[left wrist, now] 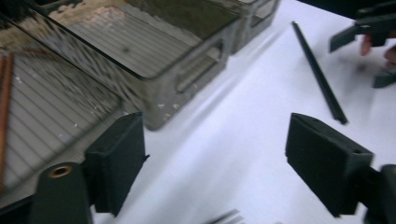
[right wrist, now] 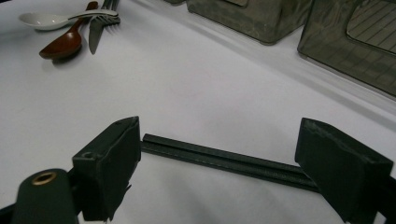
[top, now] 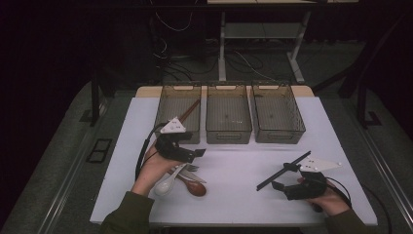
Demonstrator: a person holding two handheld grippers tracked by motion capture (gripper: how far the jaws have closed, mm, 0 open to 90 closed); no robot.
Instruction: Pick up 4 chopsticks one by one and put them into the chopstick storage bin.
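White table top (top: 234,195) fills the middle of the high view, with dark floor around it. At lower left your left gripper (top: 191,152) hangs with jaws spread and empty, above a white spoon (top: 165,184), a brown spoon (top: 195,188) and a fork (right wrist: 106,18). Across the upper centre stand three clear bins (top: 228,114); the left one holds a brown stick (top: 190,111). At lower right your right gripper (top: 287,176) is spread wide around the black chopsticks (top: 282,170), not clamped, with bare table between them and the bins.
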